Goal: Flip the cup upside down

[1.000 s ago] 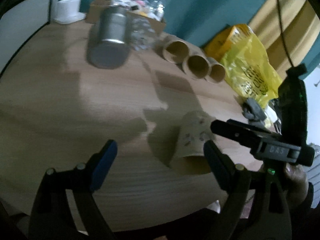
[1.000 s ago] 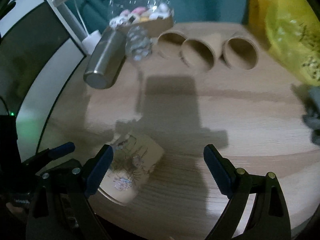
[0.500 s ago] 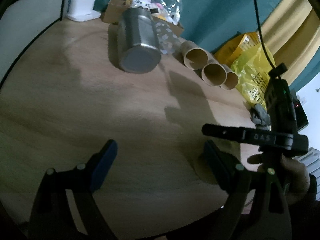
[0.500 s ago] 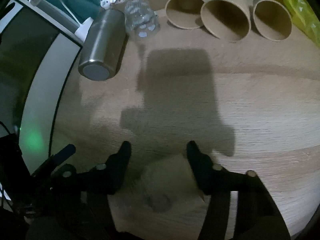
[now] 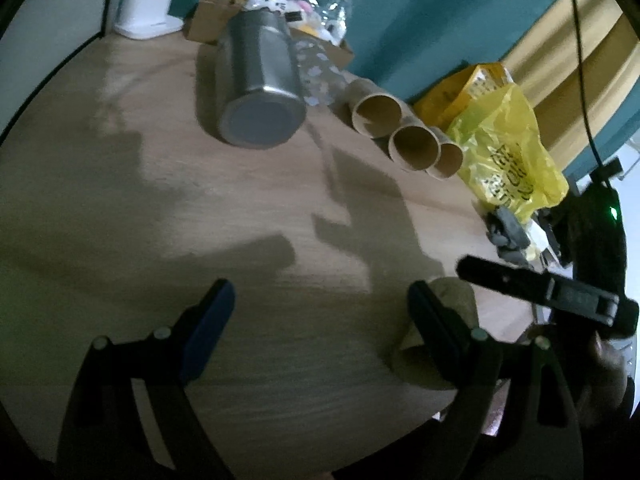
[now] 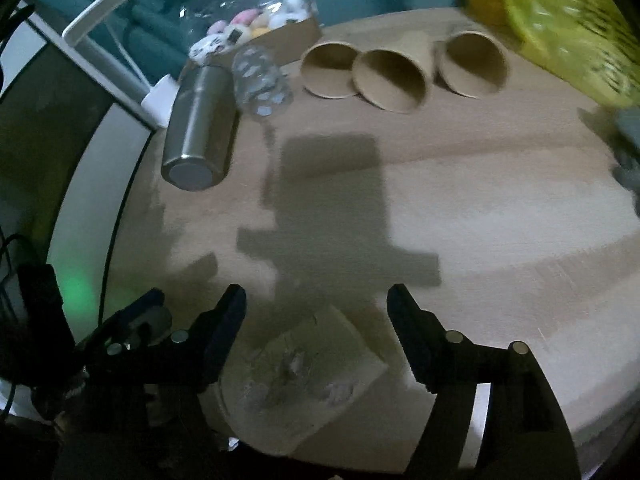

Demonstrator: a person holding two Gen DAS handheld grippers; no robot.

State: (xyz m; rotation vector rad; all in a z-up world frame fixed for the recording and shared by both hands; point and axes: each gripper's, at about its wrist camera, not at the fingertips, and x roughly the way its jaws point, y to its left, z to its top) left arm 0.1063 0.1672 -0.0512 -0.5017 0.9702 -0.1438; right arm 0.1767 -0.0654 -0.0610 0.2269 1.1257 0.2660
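A pale printed paper cup (image 6: 300,376) stands on the round light-wood table (image 6: 480,220) close to its near edge, wide end down and narrow closed base up, so it reads as upside down. It sits between the two black fingers of the right gripper (image 6: 316,312), whose jaws are spread apart with a gap on each side of the cup; neither finger touches it. In the left wrist view the same cup (image 5: 452,300) shows partly behind the right-hand finger of the left gripper (image 5: 320,308) (only its upper part and a slice of its lower rim are visible). The left gripper is also spread wide and holds nothing, hovering over bare table.

Farther back, a brushed-steel cylindrical flask (image 5: 260,80) lies on its side. Just beside it lies a clear plastic cup with white spots (image 6: 260,84), and next to that three plain brown paper cups (image 6: 396,76) lie in a row on their sides, mouths facing the cameras. Behind them sits a cardboard box of small toys under clear wrap (image 6: 256,28). A yellow plastic bag (image 5: 504,148) rests at the table's right side.
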